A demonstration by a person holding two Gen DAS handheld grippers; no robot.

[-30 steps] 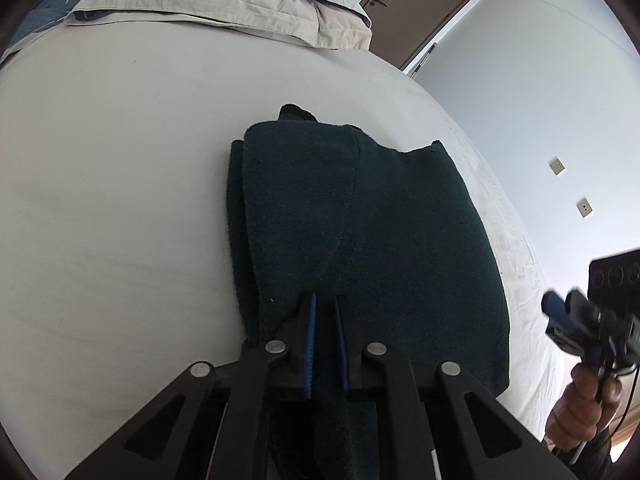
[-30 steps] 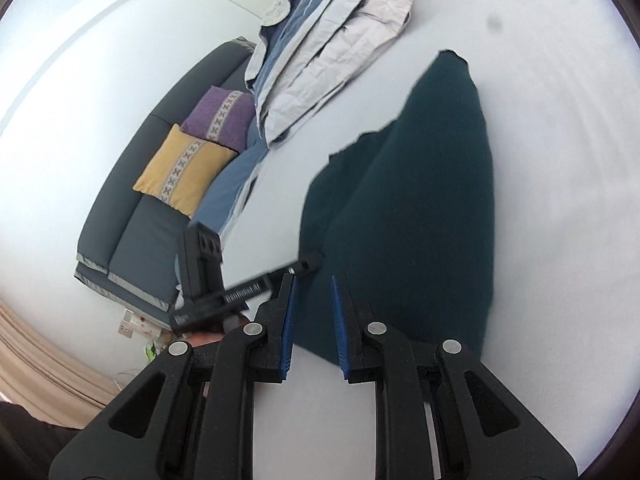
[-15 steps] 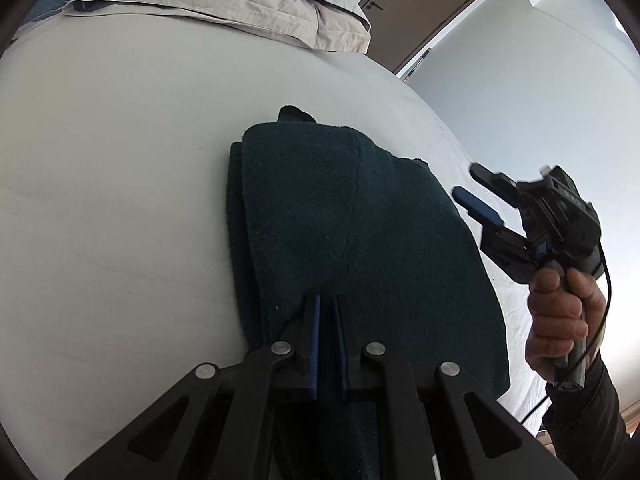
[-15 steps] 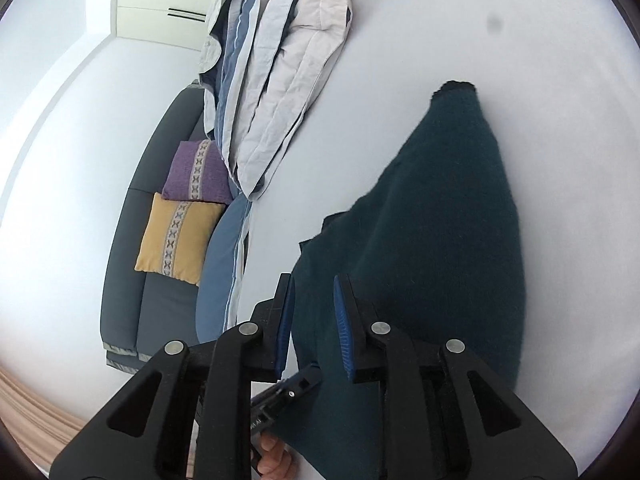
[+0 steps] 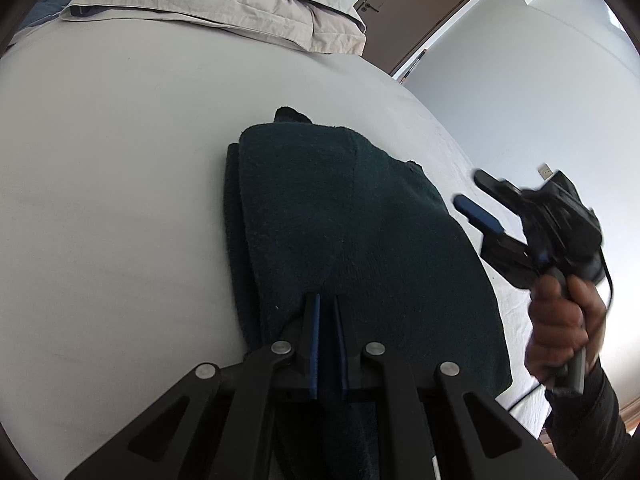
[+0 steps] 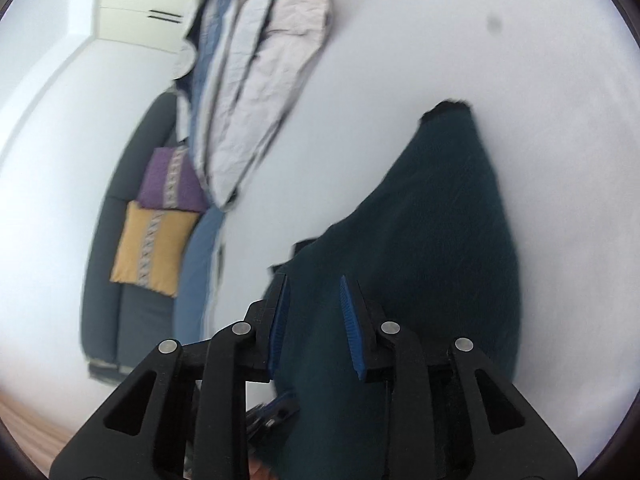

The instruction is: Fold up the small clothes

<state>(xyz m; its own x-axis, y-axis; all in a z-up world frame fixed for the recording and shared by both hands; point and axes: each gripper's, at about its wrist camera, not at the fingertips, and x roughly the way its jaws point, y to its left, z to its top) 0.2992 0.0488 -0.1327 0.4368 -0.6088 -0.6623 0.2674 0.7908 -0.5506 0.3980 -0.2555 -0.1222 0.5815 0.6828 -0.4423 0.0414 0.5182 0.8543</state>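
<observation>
**Right gripper swung in over garment; left kept its pinch**

Since a second ago, the right gripper (image 5: 478, 196) had come from the bed's edge up to the garment's right side, and its jaws had spread wider. The dark green garment (image 5: 344, 240) lay partly folded on the white bed (image 5: 112, 184), layered along its left edge, a dark tip poking out at the far end. The left gripper (image 5: 327, 312) stayed nearly closed on the near hem, cloth pinched between its blue pads. The right gripper (image 6: 314, 300) hovered spread open over the cloth, holding nothing; view blurred. Step, as judged: mid-fold, second grasp being set up. Next move likely needs the right jaws closing on the near-right hem, then both carrying it toward the far end. Folded duvet (image 5: 224, 4) at the bed's far end, sofa (image 6: 120, 288) with cushions beside the bed.
</observation>
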